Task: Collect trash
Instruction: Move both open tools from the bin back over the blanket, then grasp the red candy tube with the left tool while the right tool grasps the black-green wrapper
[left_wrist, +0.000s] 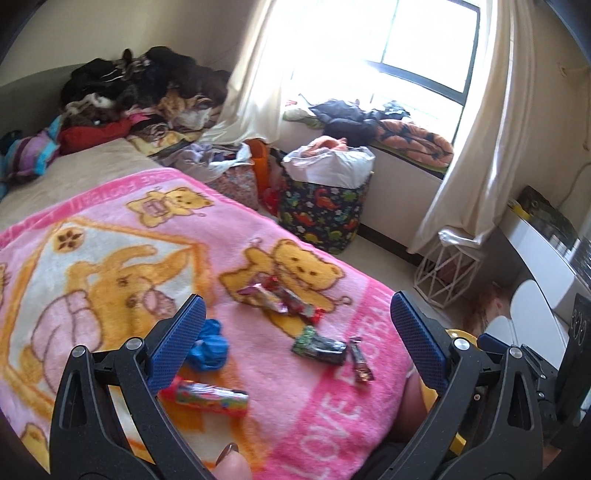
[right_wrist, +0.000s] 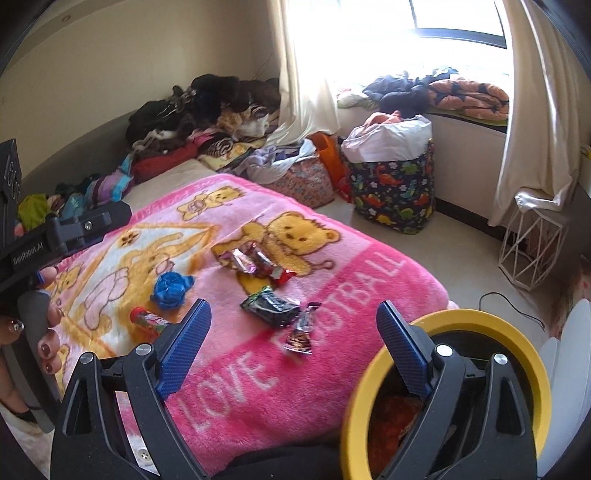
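Note:
Several pieces of trash lie on the pink bear blanket (left_wrist: 110, 229) (right_wrist: 332, 280): a crumpled blue wrapper (left_wrist: 208, 349) (right_wrist: 170, 290), a colourful tube (left_wrist: 210, 397) (right_wrist: 147, 319), shiny red wrappers (left_wrist: 280, 299) (right_wrist: 251, 264), a dark green packet (left_wrist: 317, 345) (right_wrist: 271, 306) and a small dark wrapper (left_wrist: 360, 363) (right_wrist: 301, 330). My left gripper (left_wrist: 295, 317) is open and empty above them. My right gripper (right_wrist: 293, 321) is open and empty, its right finger over a yellow-rimmed bin (right_wrist: 498, 332) that holds some trash.
Piled clothes (left_wrist: 140, 92) lie at the bed's far end. A dinosaur-print bag (left_wrist: 325, 206) (right_wrist: 395, 188), a floral bag (right_wrist: 303, 181) and a white wire stand (left_wrist: 447, 273) (right_wrist: 532, 247) are on the floor by the window. A black cable (right_wrist: 513, 306) runs across the floor.

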